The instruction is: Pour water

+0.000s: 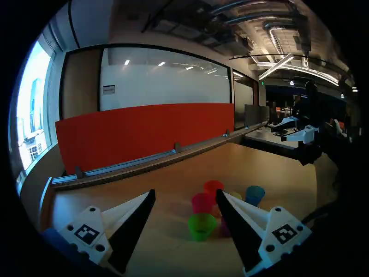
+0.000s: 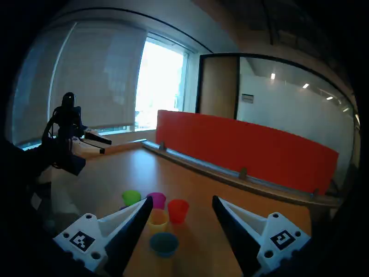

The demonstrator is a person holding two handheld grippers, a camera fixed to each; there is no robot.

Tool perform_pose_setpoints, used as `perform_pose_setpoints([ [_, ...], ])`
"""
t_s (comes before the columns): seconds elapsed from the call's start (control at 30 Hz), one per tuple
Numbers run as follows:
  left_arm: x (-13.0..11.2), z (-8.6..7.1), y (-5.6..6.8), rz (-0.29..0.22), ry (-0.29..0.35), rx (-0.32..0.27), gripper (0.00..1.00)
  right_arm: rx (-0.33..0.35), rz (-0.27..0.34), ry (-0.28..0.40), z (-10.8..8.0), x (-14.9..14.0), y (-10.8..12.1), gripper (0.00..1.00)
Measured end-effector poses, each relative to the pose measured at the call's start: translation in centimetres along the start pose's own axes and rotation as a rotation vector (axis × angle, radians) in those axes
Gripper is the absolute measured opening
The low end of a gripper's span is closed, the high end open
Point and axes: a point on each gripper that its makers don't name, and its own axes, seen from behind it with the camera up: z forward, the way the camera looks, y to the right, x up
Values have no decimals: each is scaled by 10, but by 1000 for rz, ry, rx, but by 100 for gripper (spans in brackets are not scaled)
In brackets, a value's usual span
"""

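Several small plastic cups stand clustered on the wooden table (image 1: 267, 161). In the left gripper view I see a green cup (image 1: 201, 226) nearest, a pink cup (image 1: 202, 203), a red cup (image 1: 213, 187), a yellow cup (image 1: 236, 195) and a blue cup (image 1: 254, 195). My left gripper (image 1: 184, 194) hovers open above and before them, holding nothing. In the right gripper view the blue cup (image 2: 164, 243) is nearest, then the yellow cup (image 2: 158, 220), red cup (image 2: 178, 210), purple cup (image 2: 157, 200) and green cup (image 2: 131, 197). My right gripper (image 2: 182, 199) is open and holds nothing.
A red divider panel (image 1: 147, 129) with a metal rail runs along the table's far edge. The other gripper (image 1: 300, 134) is held off to the right; in the right gripper view the left gripper (image 2: 92, 138) is held at the far left. A bright window (image 2: 161, 87) lies beyond.
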Motion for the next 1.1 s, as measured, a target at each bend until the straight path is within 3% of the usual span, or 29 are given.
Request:
perform_pose_setpoints([
  [0.4, -23, 13, 7, 21, -66, -59, 97, 60, 12, -67, 8, -24, -13, 99],
  [1.1, -98, 41, 21, 13, -227, -148, 97, 104, 44, -174, 23, -77, -21, 99],
])
